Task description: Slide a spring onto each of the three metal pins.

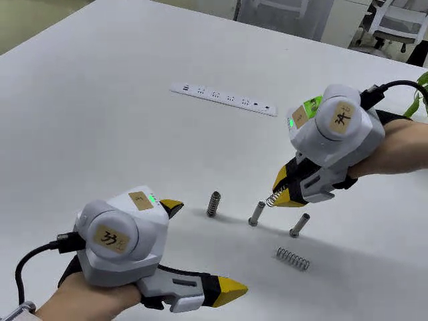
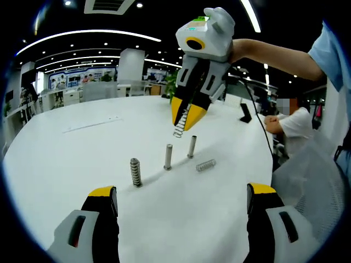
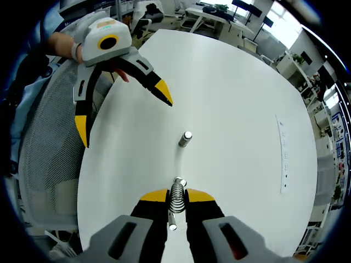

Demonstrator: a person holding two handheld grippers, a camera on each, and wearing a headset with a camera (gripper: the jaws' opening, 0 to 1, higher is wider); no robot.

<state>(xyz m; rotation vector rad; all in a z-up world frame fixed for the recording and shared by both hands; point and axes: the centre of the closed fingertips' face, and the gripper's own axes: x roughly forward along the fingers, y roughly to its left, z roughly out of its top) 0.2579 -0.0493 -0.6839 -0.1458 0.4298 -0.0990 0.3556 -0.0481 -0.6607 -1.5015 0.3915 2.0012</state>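
Observation:
Three metal pins stand in a row on the white table. The leftmost pin [image 1: 213,204] [image 2: 135,172] carries a spring. The middle pin [image 1: 257,213] [image 2: 168,156] and the right pin [image 1: 299,225] [image 2: 192,147] are bare. My right gripper [image 1: 283,190] [image 2: 188,116] [image 3: 177,196] is shut on a spring [image 1: 273,198] [image 2: 180,127] [image 3: 176,197], held tilted just above and beside the middle pin's top [image 3: 180,182]. Another spring [image 1: 293,259] [image 2: 205,165] lies loose in front of the right pin. My left gripper [image 1: 200,247] [image 2: 181,192] [image 3: 123,118] is open and holds nothing, near the table's front, left of the pins.
A white power strip [image 1: 223,98] lies at the back of the table. Office chairs and desks stand beyond the far edge. A mesh chair [image 3: 49,164] is behind the left gripper, and a seated person [image 2: 290,123] is off to one side.

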